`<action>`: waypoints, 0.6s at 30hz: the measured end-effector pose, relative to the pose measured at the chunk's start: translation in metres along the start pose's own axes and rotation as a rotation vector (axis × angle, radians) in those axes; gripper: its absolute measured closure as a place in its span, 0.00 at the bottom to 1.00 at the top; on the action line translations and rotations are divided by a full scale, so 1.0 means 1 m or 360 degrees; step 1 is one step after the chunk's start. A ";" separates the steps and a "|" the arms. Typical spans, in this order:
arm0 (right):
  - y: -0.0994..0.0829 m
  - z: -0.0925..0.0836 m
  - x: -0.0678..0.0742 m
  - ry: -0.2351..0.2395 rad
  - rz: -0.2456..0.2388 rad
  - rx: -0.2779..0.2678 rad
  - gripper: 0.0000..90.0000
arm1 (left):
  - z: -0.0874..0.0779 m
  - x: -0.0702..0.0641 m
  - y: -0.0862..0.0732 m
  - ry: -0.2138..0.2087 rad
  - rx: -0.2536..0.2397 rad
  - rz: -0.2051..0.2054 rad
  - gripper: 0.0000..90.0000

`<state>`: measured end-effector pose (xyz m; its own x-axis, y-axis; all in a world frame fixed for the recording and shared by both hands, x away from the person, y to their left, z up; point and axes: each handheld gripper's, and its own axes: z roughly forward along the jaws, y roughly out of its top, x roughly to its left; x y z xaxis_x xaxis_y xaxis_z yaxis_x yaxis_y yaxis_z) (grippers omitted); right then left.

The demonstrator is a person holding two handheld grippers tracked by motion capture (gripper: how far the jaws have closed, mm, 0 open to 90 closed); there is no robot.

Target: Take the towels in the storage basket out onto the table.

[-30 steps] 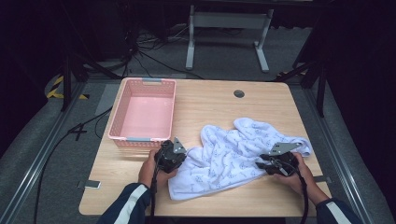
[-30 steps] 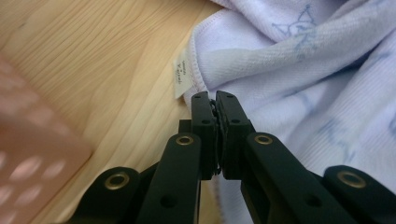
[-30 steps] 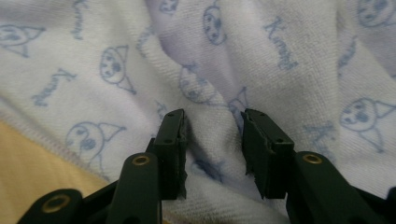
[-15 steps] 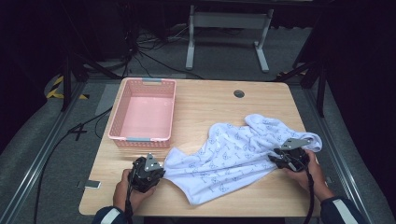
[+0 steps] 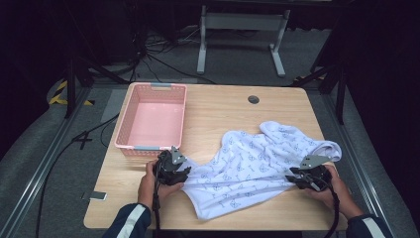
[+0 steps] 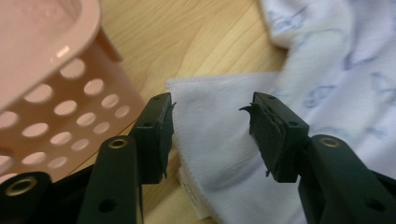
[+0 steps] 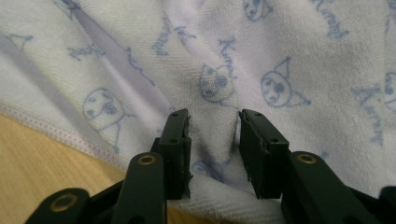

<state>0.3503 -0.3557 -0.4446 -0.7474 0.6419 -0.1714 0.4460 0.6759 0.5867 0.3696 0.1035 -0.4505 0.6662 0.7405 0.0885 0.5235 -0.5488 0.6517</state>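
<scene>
Clearly soft, light and limp, the towel (image 5: pixel 257 166) sprawls across the tabletop (image 5: pixel 223 106) from about 3 to 6 o'clock, so its hemmed corners and edges give the surest hold. The left hand-held gripper (image 6: pixel 210 135), jaws just opened, stands spread over the towel's corner beside the pink basket (image 5: pixel 151 121) at 9 o'clock, while the right hand-held gripper (image 7: pixel 214 149) pinches a raised fold.

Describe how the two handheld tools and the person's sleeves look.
Both the left tool and the right tool are black, each topped by a grey three-cornered plate, with a black cable trailing back along the forearm. Their jaws are flat black blocks with worn, frayed pads. The sleeves are dark blue with white stripes.
</scene>
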 end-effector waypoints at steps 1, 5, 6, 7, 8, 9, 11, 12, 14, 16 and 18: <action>-0.001 -0.001 0.000 0.0014 0.0005 0.0003 0.69 | 0.005 0.003 -0.002 -0.0033 0.0023 -0.0046 0.59; -0.005 -0.003 -0.004 0.0048 0.0023 -0.0005 0.68 | 0.006 0.012 -0.008 -0.0161 0.0056 -0.0091 0.81; -0.005 -0.003 -0.004 0.0049 0.0035 -0.0005 0.68 | 0.003 0.012 -0.009 -0.0142 0.0085 -0.0050 0.89; -0.006 -0.003 -0.005 0.0054 0.0043 -0.0003 0.68 | 0.001 0.011 -0.011 -0.0110 0.0089 -0.0032 0.93; -0.007 -0.004 -0.006 0.0056 0.0058 -0.0006 0.68 | -0.003 0.012 -0.015 -0.0088 0.0105 -0.0026 0.95; -0.007 -0.004 -0.007 0.0060 0.0069 -0.0001 0.68 | -0.007 0.015 -0.019 -0.0071 0.0094 -0.0056 0.96; -0.010 -0.004 -0.010 0.0060 0.0085 -0.0011 0.66 | -0.017 0.022 -0.030 -0.0028 0.0067 -0.0129 0.96; -0.010 -0.005 -0.010 0.0062 0.0102 -0.0011 0.66 | -0.025 0.030 -0.037 -0.0004 0.0051 -0.0153 0.96; -0.011 -0.005 -0.012 0.0065 0.0118 -0.0015 0.66 | -0.037 0.039 -0.052 0.0014 0.0004 -0.0261 0.97; -0.011 -0.005 -0.012 0.0064 0.0120 -0.0015 0.65 | -0.042 0.043 -0.060 -0.0013 -0.0023 -0.0318 0.97; -0.011 -0.005 -0.011 0.0062 0.0123 -0.0011 0.65 | -0.047 0.042 -0.069 -0.0059 -0.0010 -0.0340 0.97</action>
<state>0.3514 -0.3723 -0.4451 -0.7295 0.6774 -0.0947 0.4997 0.6224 0.6025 0.3361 0.1908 -0.4567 0.5597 0.8249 -0.0798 0.6515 -0.3784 0.6576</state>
